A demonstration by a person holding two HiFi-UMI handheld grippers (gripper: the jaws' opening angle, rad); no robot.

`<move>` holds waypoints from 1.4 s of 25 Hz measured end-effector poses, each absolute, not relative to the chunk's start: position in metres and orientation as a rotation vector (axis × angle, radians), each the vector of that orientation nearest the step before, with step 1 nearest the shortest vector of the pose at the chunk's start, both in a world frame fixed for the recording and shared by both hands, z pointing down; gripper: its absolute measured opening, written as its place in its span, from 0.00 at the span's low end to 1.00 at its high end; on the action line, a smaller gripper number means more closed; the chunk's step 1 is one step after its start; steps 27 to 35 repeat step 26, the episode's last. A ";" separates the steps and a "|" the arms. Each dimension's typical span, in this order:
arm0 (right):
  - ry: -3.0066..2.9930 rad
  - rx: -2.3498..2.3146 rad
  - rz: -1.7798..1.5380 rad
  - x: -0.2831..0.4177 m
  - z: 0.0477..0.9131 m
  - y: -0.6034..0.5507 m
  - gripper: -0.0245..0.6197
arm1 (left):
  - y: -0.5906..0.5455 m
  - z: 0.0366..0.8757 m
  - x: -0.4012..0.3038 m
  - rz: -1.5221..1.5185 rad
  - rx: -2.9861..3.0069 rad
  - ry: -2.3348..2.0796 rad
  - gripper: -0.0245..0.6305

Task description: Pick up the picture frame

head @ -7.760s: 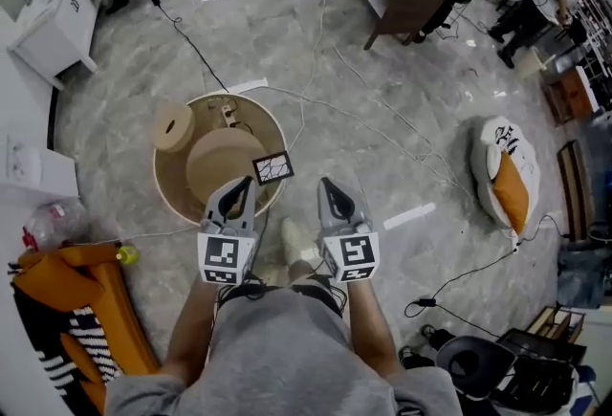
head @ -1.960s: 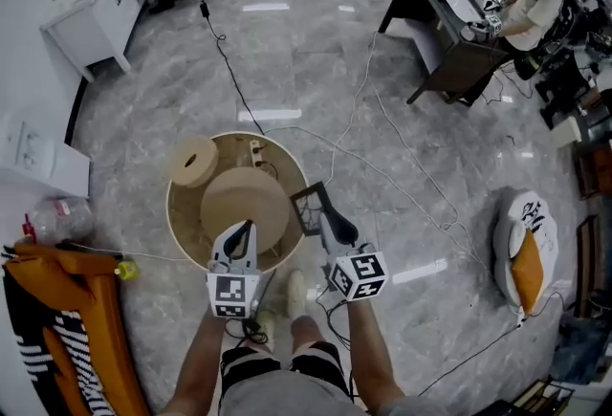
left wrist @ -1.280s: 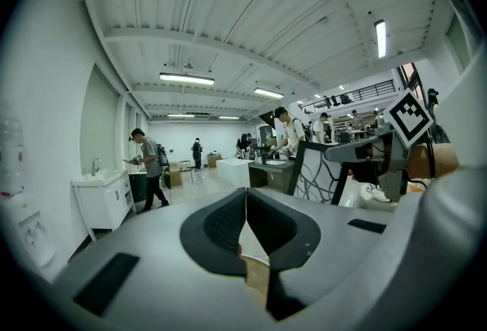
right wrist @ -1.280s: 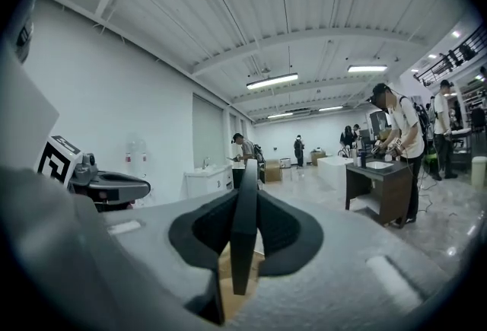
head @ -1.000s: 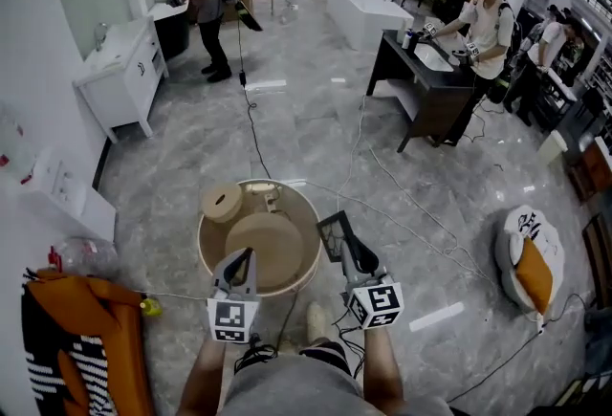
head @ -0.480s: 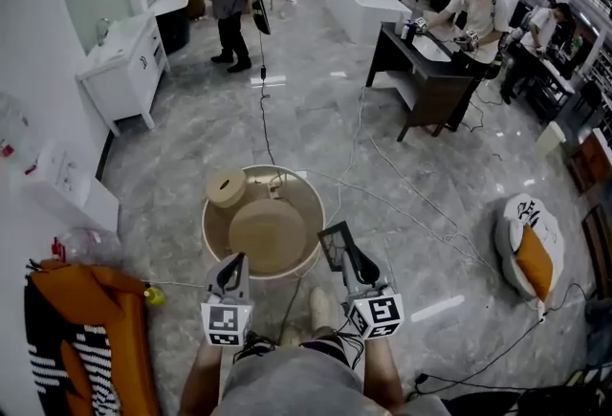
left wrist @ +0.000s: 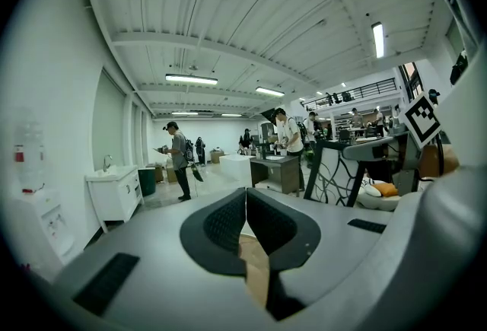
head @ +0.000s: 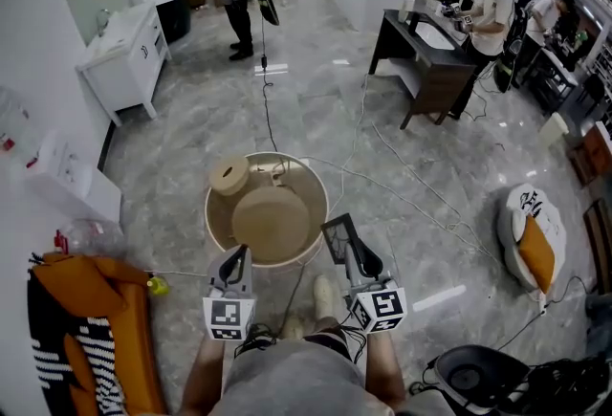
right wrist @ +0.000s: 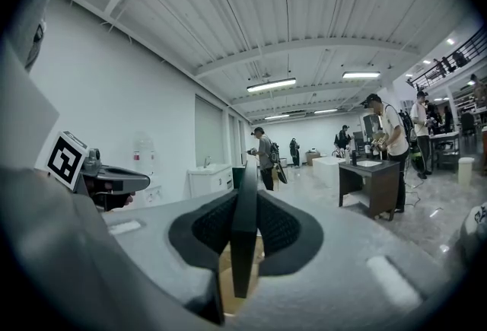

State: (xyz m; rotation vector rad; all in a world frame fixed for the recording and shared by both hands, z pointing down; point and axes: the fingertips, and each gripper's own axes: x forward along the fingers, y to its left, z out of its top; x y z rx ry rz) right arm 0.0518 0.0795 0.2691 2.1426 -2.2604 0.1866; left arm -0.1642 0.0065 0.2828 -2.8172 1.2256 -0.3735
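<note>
The picture frame (head: 338, 234) is a small black-edged frame, held up off the floor in my right gripper (head: 350, 249), which is shut on it. In the right gripper view the frame (right wrist: 243, 223) stands edge-on between the two dark pads, pressed from both sides. My left gripper (head: 236, 257) hovers level beside it, near the rim of the round beige tub (head: 216, 230). In the left gripper view its pads (left wrist: 228, 219) meet with nothing between them. Both grippers point forward, out into the room.
The tub holds a round lid and a spool (head: 229, 175). Cables (head: 402, 199) trail across the marble floor. An orange and striped bag (head: 81, 333) lies left, a white and orange cushion (head: 531, 232) right. A dark desk (head: 426, 51), a white cabinet (head: 124, 60) and several people stand farther off.
Both grippers have drawn slightly back from the tub, and the view has shifted with them. The frame stays clamped in the right gripper; the left stays shut.
</note>
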 end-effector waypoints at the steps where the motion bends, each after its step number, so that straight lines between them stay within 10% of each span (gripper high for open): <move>1: -2.261 2.142 0.184 0.051 0.269 0.078 0.14 | 0.005 0.283 -0.165 -0.374 -2.817 1.227 0.07; 35: -2.268 2.134 0.170 0.052 0.267 0.070 0.14 | -0.005 0.287 -0.155 -0.378 -2.832 1.196 0.07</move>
